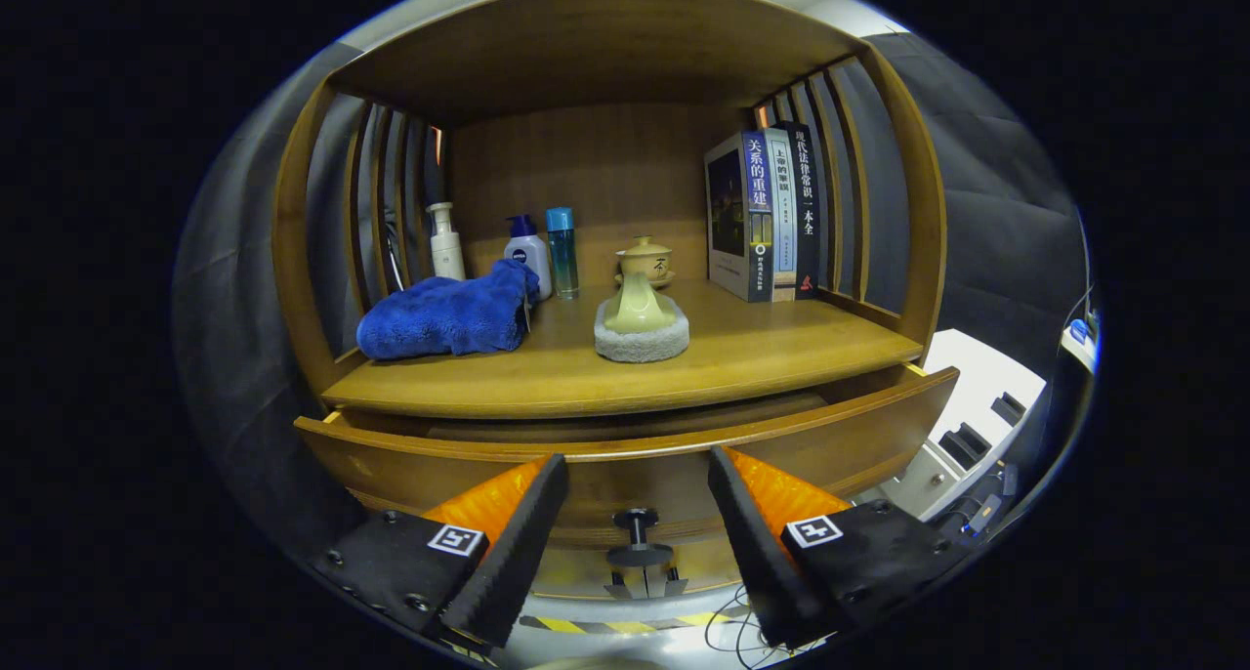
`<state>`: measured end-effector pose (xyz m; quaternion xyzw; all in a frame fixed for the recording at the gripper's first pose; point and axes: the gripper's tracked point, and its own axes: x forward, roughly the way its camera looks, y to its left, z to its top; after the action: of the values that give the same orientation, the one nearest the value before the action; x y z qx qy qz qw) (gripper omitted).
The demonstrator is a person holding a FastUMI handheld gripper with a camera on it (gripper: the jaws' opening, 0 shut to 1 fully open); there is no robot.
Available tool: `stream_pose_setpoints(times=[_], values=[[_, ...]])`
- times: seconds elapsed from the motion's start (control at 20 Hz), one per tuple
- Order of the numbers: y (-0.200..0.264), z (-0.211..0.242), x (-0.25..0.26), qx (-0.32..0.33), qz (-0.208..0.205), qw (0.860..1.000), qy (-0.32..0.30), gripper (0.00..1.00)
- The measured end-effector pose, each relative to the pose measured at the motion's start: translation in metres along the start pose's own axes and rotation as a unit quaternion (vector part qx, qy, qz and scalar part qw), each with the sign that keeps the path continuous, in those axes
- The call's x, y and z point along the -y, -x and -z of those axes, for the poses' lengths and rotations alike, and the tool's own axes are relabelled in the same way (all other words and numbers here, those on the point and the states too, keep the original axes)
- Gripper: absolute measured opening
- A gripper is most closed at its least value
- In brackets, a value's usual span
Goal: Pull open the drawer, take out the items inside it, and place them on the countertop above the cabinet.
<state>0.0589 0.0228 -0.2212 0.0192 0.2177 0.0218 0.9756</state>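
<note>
Gripper: the gripper (637,499) has its two fingers spread wide and grips nothing; they sit low in front of the cabinet, one on each side of the drawer knob, touching neither it nor the wood
Drawer: the drawer (410,460) is pulled partly out below the countertop; its curved wooden front stands just ahead of the fingertips, and a dark gap shows between its top edge and the shelf board
Drawer knob: the dark knob (636,535) juts from the middle of the drawer front, between the fingers and free of both
Drawer contents: the inside is in shadow and seen from too low an angle, so I cannot tell what lies in it
Countertop: the countertop (781,357) is the wooden board above the drawer, beyond the fingers
Blue towel: a blue towel (444,316) lies bunched on the left part of the countertop
Bottles: a white pump bottle (446,243), a white bottle with a blue cap (528,250) and a slim teal bottle (562,252) stand upright behind the towel near the back wall
Tea ware: a pale pitcher (640,306) rests on a grey round pad (642,344) mid-counter, with a lidded cup (645,259) behind it
Books: three books (767,216) stand upright at the right, beside the slatted side panel
</note>
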Motion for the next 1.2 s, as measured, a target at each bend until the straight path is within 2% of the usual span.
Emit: stream_pose_setpoints(times=[0.95, 1.2], values=[[-0.029, -0.008, 0.000, 0.000, -0.003, 1.000, -0.023, 0.98], [-0.030, -0.010, 0.001, 0.001, -0.012, 1.000, -0.005, 0.98]])
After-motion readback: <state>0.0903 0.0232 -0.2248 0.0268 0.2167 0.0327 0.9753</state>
